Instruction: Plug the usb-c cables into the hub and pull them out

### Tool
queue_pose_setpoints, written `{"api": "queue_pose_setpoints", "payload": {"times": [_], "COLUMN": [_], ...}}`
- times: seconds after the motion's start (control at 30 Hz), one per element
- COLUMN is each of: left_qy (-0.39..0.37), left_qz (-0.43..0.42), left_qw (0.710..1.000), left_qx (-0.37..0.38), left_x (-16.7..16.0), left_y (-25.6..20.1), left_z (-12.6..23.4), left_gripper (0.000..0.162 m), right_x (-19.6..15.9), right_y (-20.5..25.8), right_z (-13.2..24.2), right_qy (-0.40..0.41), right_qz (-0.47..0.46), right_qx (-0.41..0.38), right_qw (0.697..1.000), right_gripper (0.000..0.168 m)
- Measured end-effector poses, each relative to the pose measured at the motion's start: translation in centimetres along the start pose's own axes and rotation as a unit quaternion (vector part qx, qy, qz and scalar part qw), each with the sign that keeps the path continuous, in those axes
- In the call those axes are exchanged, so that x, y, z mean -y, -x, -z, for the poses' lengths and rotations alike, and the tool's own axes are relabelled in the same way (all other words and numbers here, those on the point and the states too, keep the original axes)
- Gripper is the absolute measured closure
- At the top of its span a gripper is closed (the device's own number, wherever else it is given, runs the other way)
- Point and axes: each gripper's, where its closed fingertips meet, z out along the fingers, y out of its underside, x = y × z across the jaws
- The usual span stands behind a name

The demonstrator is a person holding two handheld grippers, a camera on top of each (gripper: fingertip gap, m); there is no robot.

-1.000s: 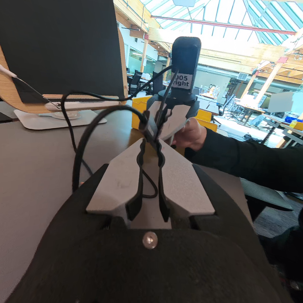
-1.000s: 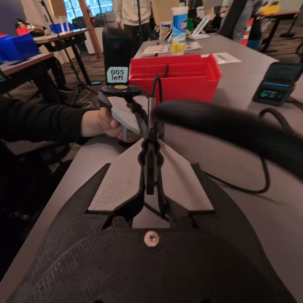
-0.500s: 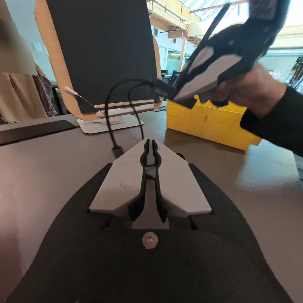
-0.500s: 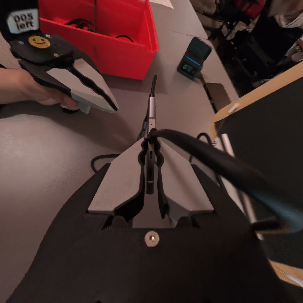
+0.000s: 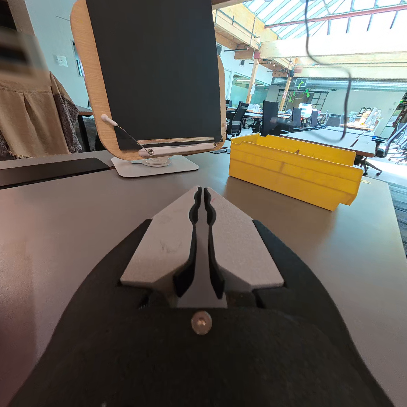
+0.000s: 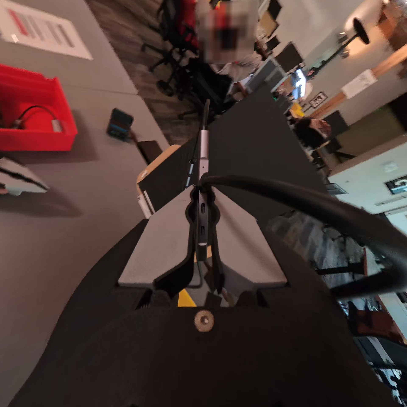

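Hub [image 6: 203,222], slim dark bar with slot ports, is clamped edge-up between the right gripper [image 6: 202,191] fingers, closed tight on it. A thick black cable [image 6: 297,198] leaves at the fingertips (silver plug beyond). Left gripper [image 5: 202,189] nearly closed, empty, above the grey table [image 5: 77,209]; yellow bin [image 5: 290,174] ahead-right.

bin [image 5: 293,174] showing yellow | bin [image 6: 33,123] glowing red | table [image 5: 88,209] reading grey | fingers [image 5: 167,242] showing pale grey | hub [image 6: 203,211] looking dark grey
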Motion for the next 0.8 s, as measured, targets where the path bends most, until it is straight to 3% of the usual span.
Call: {"api": "queue_pose_setpoints", "payload": {"times": [0.13,0.27,0.43,0.57,0.7,0.8], "left_qy": [-0.002,-0.001,0.012,0.012,0.014,0.017], "left_qz": [0.005,0.000,-0.015,-0.019,-0.020,-0.027], "left_qw": [1.000,1.000,1.000,1.000,1.000,0.999], "left_qx": [0.002,0.003,-0.004,-0.004,-0.003,-0.007], "left_x": [0.1,0.0,-0.4,-0.3,-0.3,-0.4], "left_y": [0.2,0.1,-0.4,-0.5,-0.4,-0.7], "left_z": [0.0,0.1,-0.3,-0.3,-0.3,-0.4], "left_gripper": [0.162,0.162,0.162,0.162,0.162,0.162], "right_x": [-1.1,-6.1,-11.3,-13.0,-14.2,-18.8], "right_y": [-4.7,-6.3,-7.4,-8.0,-5.1,-1.2], "right_z": [1.3,-0.1,-2.6,-4.0,-4.3,-4.3], "right_qy": [0.028,0.064,0.031,-0.004,-0.028,0.033], "right_qz": [-0.009,-0.016,-0.055,-0.083,-0.051,-0.052], "right_qx": [-0.040,-0.038,-0.033,-0.012,0.079,0.187], "right_qw": [0.999,0.997,0.997,0.996,0.995,0.980], "right_gripper": [0.163,0.162,0.162,0.162,0.163,0.163]}}
